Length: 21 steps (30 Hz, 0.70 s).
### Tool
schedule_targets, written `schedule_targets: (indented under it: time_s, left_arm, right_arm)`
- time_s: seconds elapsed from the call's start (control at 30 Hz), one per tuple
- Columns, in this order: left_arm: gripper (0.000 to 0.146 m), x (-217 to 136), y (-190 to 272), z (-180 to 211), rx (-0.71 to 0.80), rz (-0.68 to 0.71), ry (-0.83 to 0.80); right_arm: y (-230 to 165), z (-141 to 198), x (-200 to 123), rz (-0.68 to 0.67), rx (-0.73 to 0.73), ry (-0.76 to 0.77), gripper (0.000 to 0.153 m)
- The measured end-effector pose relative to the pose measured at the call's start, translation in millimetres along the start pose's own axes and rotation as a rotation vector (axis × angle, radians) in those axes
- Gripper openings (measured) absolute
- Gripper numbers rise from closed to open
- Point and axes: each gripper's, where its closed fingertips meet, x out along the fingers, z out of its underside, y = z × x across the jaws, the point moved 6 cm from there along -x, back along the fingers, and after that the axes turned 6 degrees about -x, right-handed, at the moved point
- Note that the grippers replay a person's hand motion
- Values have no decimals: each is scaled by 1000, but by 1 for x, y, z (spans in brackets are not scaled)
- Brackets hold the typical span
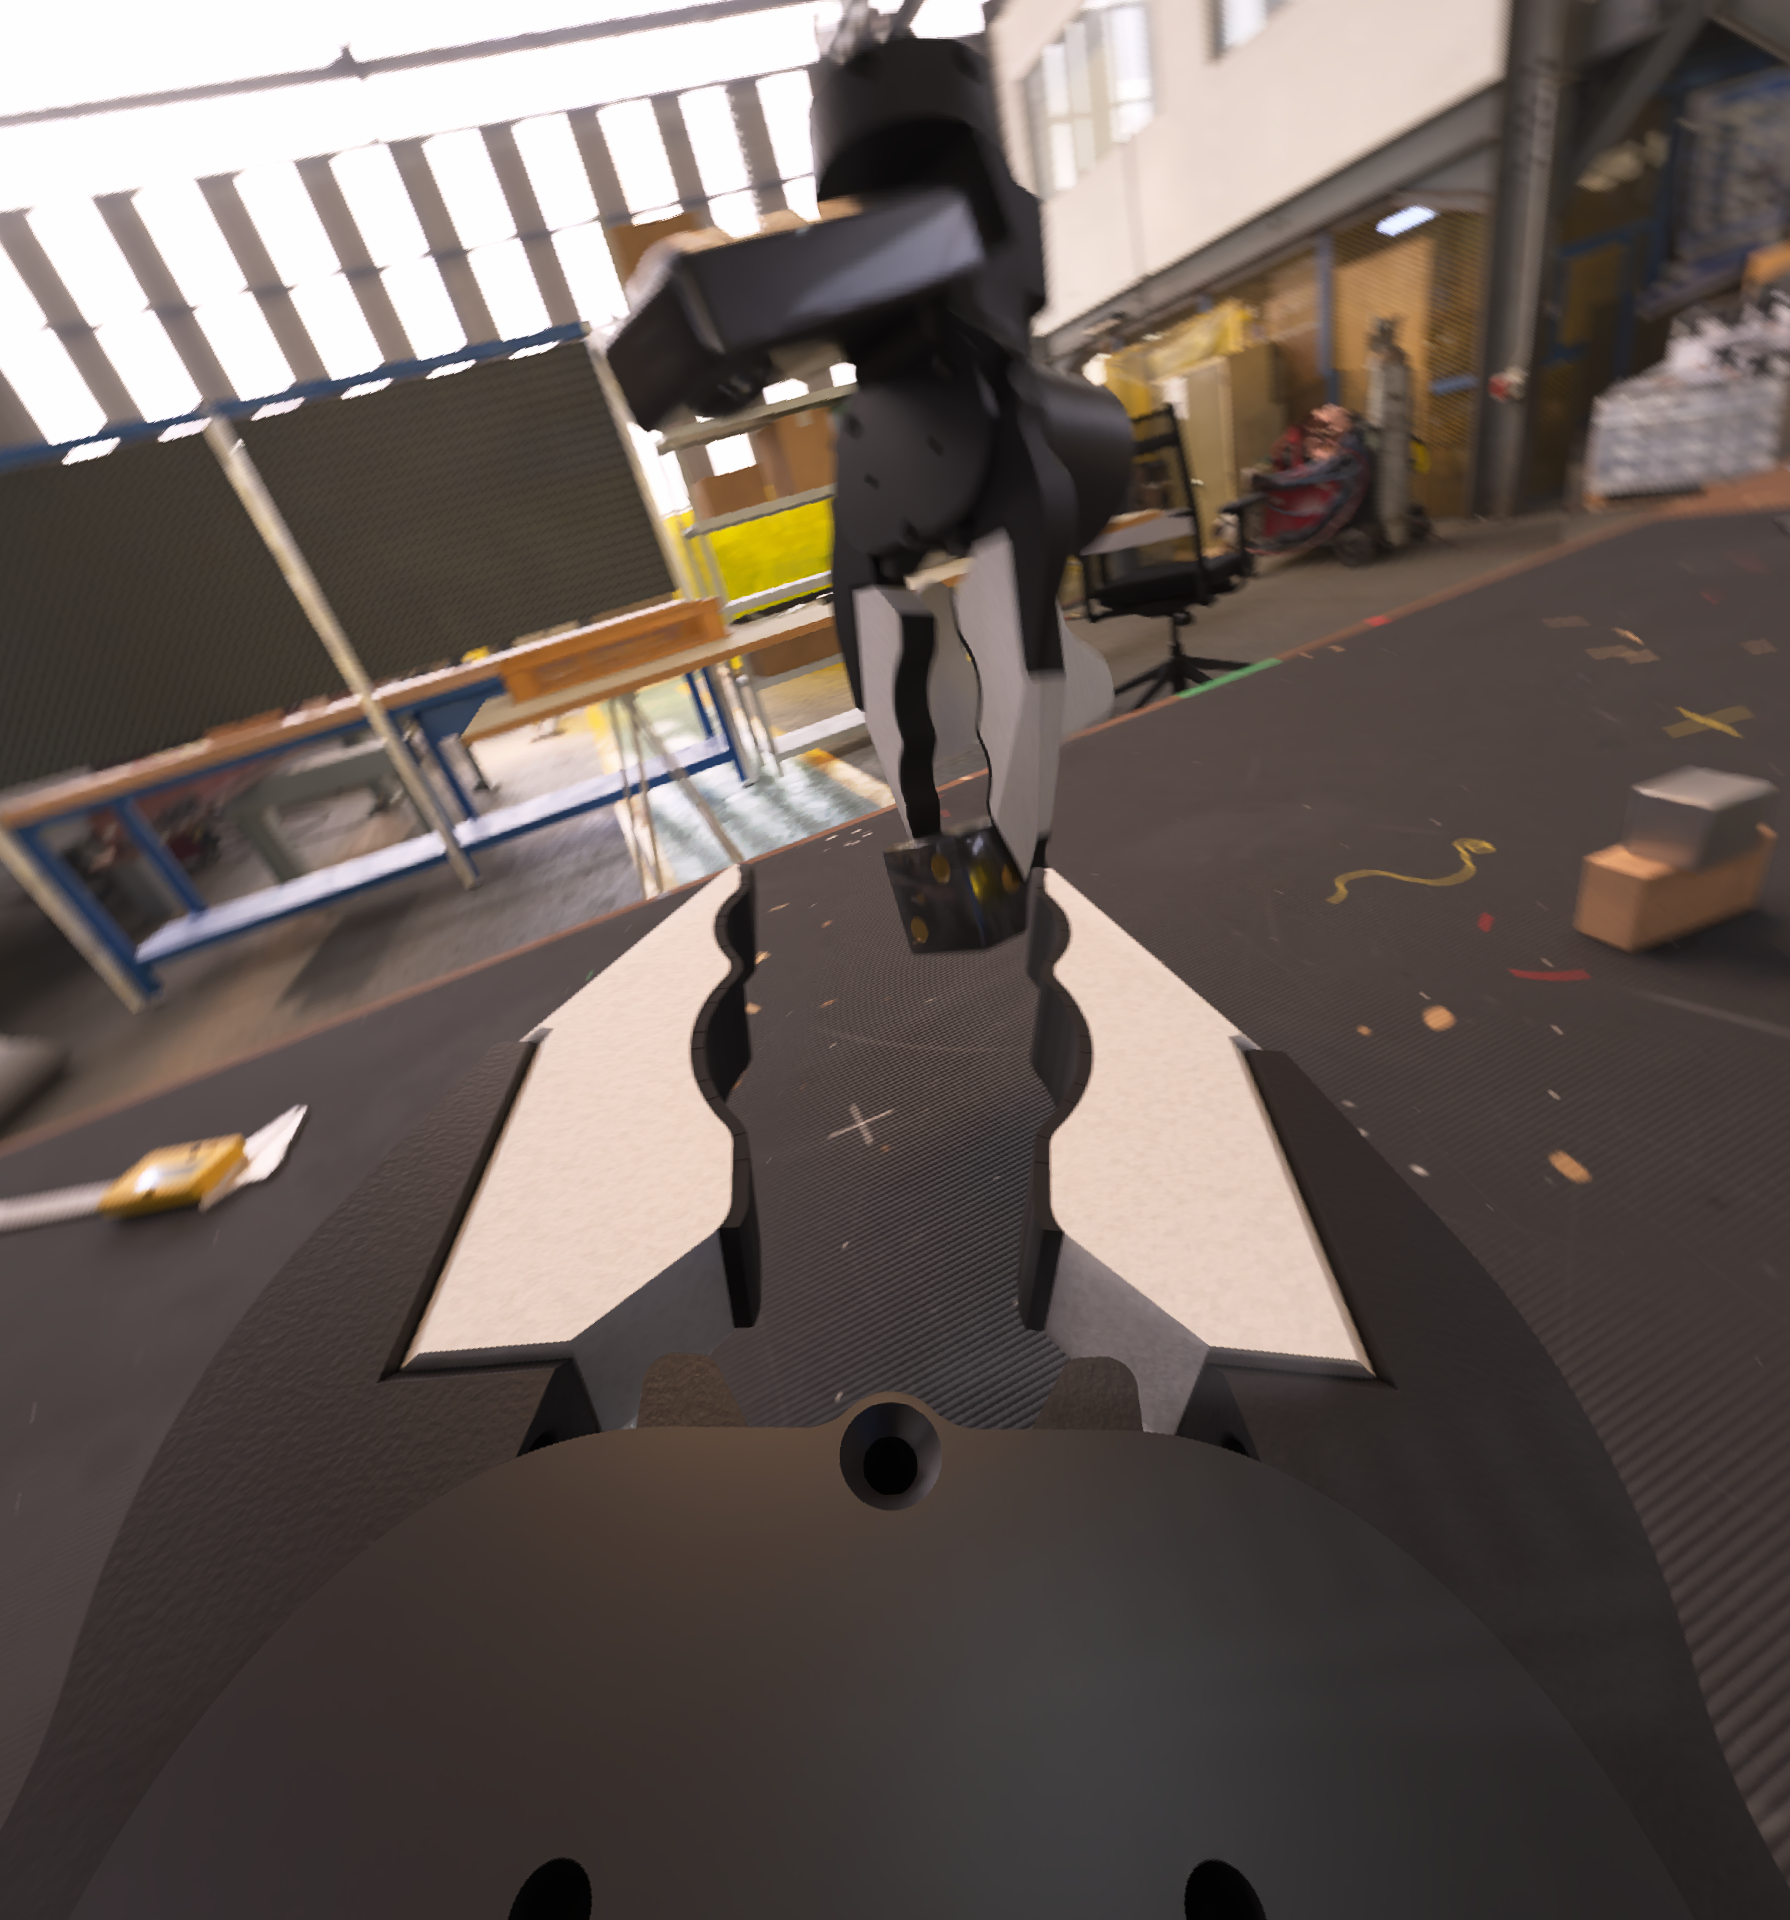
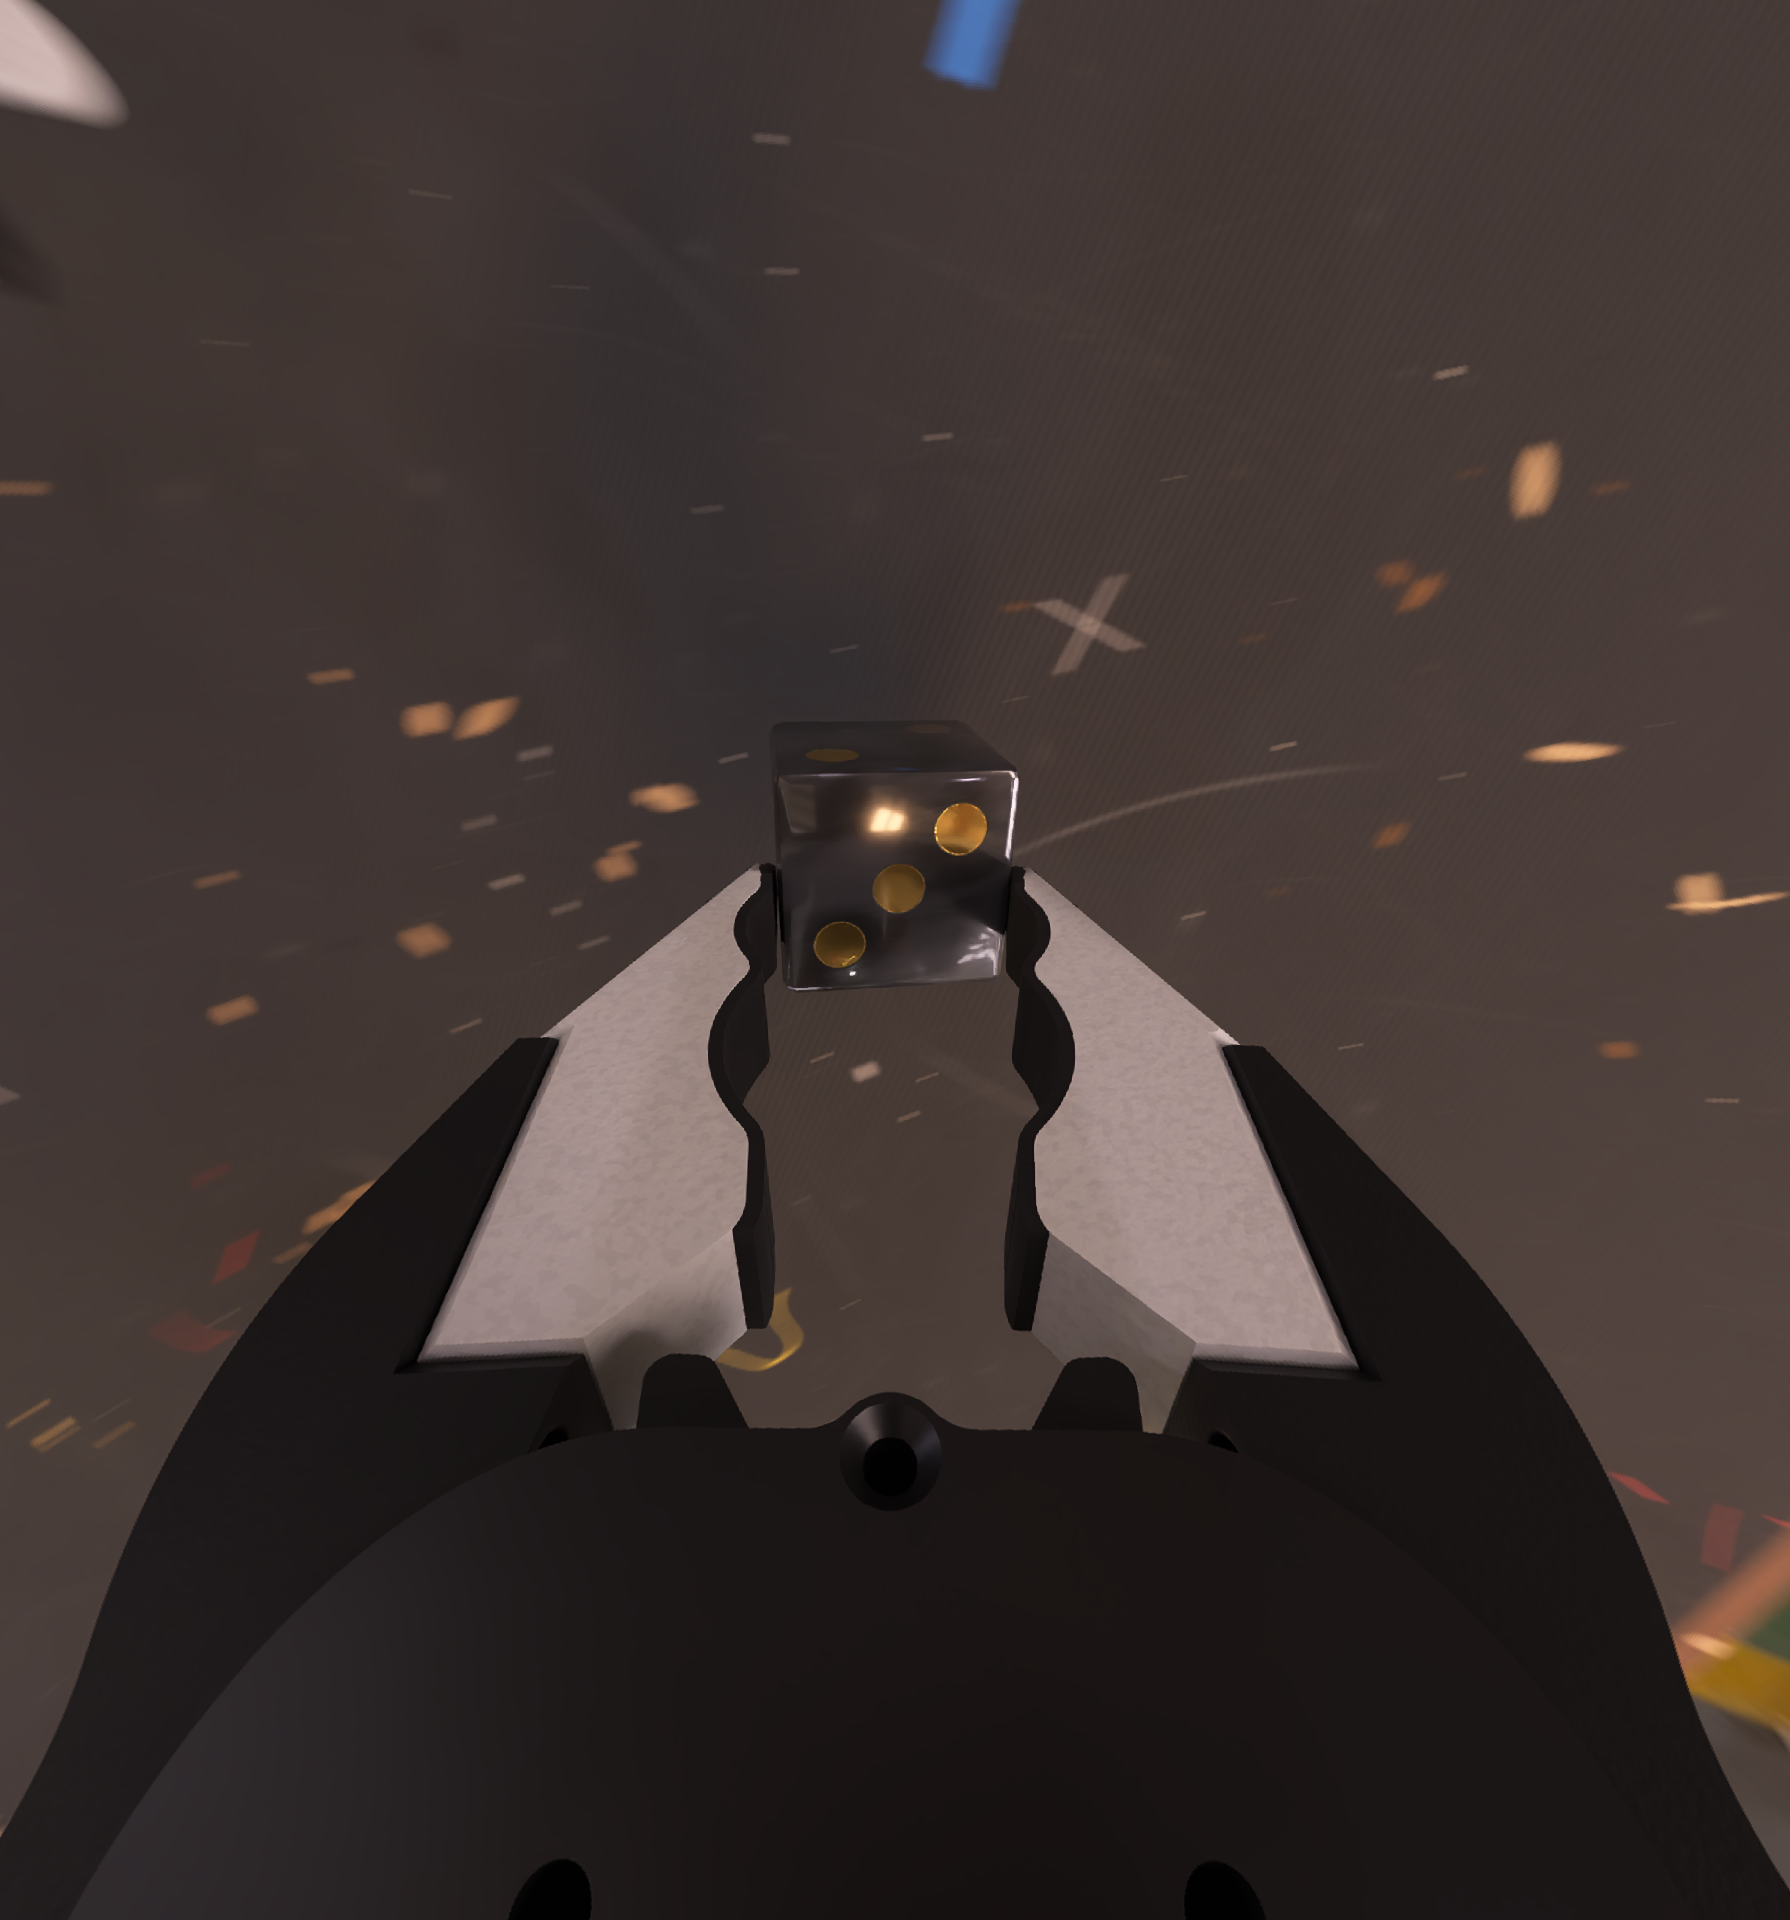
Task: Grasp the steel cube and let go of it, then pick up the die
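Die [image 2: 893, 862]: black with gold pips, clamped between the right tongs [image 2: 891, 883] at their tips, lifted clear of the desk [image 2: 1390, 1039].
Left tongs [image 1: 891, 894]: spread apart, holding nothing; die [image 1: 958, 896] at 12 o'clock beyond them.
Left view only: steel cube [image 1: 1696, 816] atop a wooden block [image 1: 1665, 894] at 2 o'clock; yellow tape measure [image 1: 169, 1174] at 9 o'clock.
Hard to make out: background blurred.

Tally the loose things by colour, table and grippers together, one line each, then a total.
Black with gold pips: 1, the die, held in the right gripper
Silver: 1, the steel cube
Tan: 1, the wooden block
Yellow: 1, the tape measure
Total: 4
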Motion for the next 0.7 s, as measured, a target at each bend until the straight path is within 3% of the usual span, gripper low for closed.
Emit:
schedule_targets:
  time_s: [0.13, 0.23, 0.43, 0.5, 0.6, 0.7]
  left_arm:
    - [81, 12, 44, -7, 244, 100, 17]
    - [83, 22, 80, -15, 431, 119, 80]
    - [75, 46, 136, -17, 711, 145, 80]
    - [70, 50, 152, -18, 746, 158, 103]
    - [44, 52, 173, -18, 788, 200, 150]
    - [40, 56, 186, -18, 761, 255, 125]
  right_arm:
    - [-54, 11, -44, -250, 83, 20, 44]
    - [-93, 20, -63, -354, 133, -28, 44]
    - [-159, 43, -69, -490, 188, -91, 44]
    - [-173, 51, -68, -501, 205, -77, 44]
    - [-189, 65, -68, -487, 222, -62, 44]
    - [-199, 80, -68, -473, 268, -3, 44]
